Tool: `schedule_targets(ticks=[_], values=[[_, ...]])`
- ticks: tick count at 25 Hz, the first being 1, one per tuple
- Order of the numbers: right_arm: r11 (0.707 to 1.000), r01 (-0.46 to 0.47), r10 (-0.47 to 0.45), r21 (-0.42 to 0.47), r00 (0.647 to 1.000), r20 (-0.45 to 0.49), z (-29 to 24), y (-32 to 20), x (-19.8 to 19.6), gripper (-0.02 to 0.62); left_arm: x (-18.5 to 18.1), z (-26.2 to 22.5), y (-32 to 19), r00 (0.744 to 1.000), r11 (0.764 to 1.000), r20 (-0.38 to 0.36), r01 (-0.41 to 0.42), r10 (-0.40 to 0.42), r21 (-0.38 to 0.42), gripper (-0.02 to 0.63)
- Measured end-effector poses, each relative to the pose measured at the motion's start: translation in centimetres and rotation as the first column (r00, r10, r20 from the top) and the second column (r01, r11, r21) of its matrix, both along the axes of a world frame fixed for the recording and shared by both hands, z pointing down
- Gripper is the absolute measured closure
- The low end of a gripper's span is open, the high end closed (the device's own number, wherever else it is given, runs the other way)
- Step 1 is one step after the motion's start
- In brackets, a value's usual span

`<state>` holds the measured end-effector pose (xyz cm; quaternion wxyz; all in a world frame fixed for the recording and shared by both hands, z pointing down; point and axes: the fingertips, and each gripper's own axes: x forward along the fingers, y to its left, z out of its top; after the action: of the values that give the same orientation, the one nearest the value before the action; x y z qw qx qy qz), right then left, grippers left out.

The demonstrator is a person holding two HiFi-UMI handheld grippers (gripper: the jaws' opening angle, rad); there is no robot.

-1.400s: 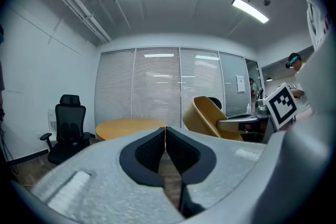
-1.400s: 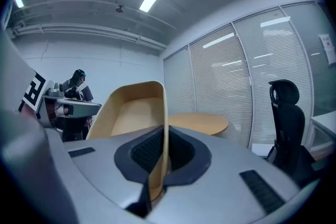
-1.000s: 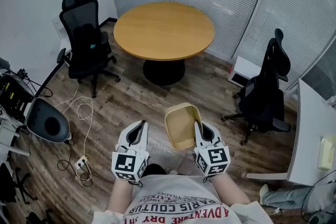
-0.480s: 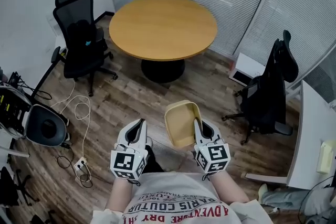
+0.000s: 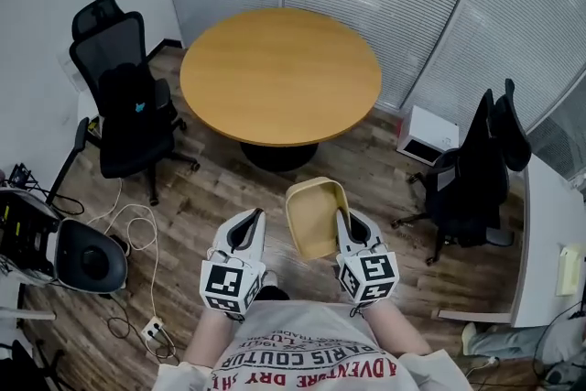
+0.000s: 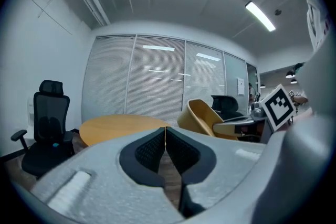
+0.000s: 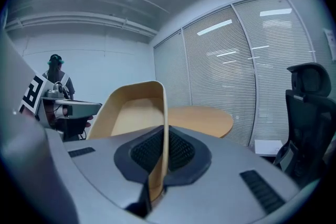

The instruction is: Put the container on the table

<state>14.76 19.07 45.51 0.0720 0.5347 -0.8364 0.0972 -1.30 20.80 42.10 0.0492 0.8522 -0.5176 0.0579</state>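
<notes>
Right gripper view gives the clearest answer: the container (image 7: 131, 113), a tan open tub, is held by one side wall, and this wall runs between the jaws of the right gripper (image 7: 164, 145). The pads press on the thin wall from both sides, so the tub hangs in the air before the person, somewhat tilted, its hollow to the left of the held wall. The left gripper (image 6: 165, 139) is closed on nothing and gives no support; one grip probably suffices for so light a thing. The round table (image 5: 279, 73) stands ahead, well apart from the tub, so the carrying step seems to be in hand. Its near edge looks like the natural place to set the tub. One office chair (image 5: 128, 105) stands near the table's left edge, and another chair (image 5: 481, 165) stands further off to the right.
</notes>
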Motion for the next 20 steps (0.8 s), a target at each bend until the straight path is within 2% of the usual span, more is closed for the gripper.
schedule_targets(ticks=[5, 9, 13, 17, 20], values=[[0.999, -0.017, 0.017, 0.033, 1.0, -0.002, -1.7, -5.3, -4.7, 0.583, -4.8, -1.6, -5.9, 0.999, 0.999, 0.024, -0.026, 0.025, 0.028, 0.594], [1.0, -0.017, 0.017, 0.01, 1.0, 0.001, -1.2, -9.2, -7.7, 0.583, -8.2, -1.3, -9.5, 0.999, 1.0, 0.029, -0.016, 0.016, 0.007, 0.594], [1.0, 0.0, 0.0, -0.017, 1.0, 0.003, -0.3, -12.2, -8.5, 0.583, -9.1, -0.4, -12.0, 1.0, 1.0, 0.027, 0.003, -0.002, -0.018, 0.594], [0.999, 0.02, -0.02, -0.035, 1.0, 0.002, 0.6, -16.9, -11.0, 0.583, -11.5, 0.5, -16.2, 0.999, 0.999, 0.02, 0.027, -0.026, -0.035, 0.594], [0.998, 0.043, -0.043, -0.044, 0.999, 0.009, 1.2, -20.6, -11.6, 0.583, -12.0, 1.0, -19.5, 0.999, 0.998, 0.026, 0.046, -0.045, -0.038, 0.594]])
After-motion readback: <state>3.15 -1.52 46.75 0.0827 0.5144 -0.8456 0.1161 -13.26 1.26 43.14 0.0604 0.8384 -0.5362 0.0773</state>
